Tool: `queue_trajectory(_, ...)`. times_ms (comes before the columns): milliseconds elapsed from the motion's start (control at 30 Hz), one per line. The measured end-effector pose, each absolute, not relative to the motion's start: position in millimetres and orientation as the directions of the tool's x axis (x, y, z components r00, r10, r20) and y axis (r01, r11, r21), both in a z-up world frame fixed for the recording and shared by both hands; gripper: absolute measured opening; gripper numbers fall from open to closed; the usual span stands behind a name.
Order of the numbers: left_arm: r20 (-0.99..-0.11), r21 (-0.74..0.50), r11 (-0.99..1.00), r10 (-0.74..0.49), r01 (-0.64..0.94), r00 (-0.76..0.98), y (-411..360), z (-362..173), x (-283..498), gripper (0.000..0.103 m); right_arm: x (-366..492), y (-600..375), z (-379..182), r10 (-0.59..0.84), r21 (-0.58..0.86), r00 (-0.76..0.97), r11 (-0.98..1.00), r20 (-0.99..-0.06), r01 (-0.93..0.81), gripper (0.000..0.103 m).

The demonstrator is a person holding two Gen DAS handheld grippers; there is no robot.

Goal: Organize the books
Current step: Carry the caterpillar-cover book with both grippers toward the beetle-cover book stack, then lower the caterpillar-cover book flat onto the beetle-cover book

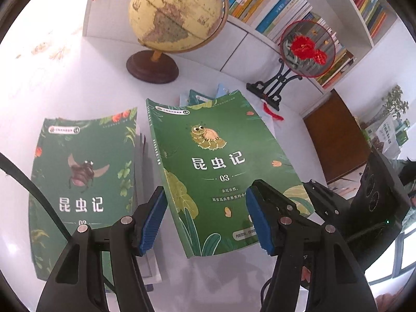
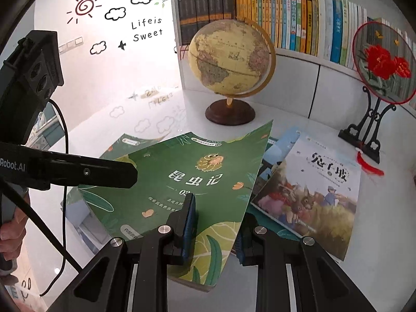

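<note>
Right fingers (image 2: 188, 221) on "昆虫记 03" book (image 2: 182, 179)

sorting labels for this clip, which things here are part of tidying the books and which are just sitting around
Part of the job:
- green caterpillar-cover paperback, clamped in the right tongs
- green beetle-cover paperback, flat on the table
- pale rabbit-picture storybook
- left tongs, open

Just there:
- yellowish globe on a dark wooden base
- round red-flower embroidered fan on a black stand
- shelved books

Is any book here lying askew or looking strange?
Yes. The green book with the caterpillar is lifted and tilted, its cover bending, pinched at one corner by the right gripper. Other books lie in a loose, overlapping pile beside it.
</note>
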State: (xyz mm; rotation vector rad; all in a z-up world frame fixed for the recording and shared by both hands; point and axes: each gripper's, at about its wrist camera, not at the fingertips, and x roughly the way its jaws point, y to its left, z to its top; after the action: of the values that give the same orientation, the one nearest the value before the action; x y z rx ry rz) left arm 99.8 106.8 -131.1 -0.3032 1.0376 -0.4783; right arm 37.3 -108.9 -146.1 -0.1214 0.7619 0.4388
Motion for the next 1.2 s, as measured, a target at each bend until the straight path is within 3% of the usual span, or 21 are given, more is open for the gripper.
queue_trajectory(800,-0.65,-0.516,0.785,-0.619,0.343,0.44,128.4,-44.2,84.9,0.059,2.7,-83.7,-40.2,0.267,-0.044,0.74,0.927,-0.617,-0.371,0.025)
queue_trajectory(1000,-0.654,-0.494,0.799,-0.601,0.342,0.459,143.9,-23.5,79.8,0.059,-1.9,-75.7,-20.7,0.273,-0.055,0.735,0.92,-0.621,-0.388,0.025)
queue_trajectory(1200,-0.707,-0.467,0.857,-0.51,0.218,0.49,195.5,-46.3,78.7,0.059,5.8,-41.6,-37.0,0.387,0.029,0.683,0.881,-0.619,-0.473,0.025)
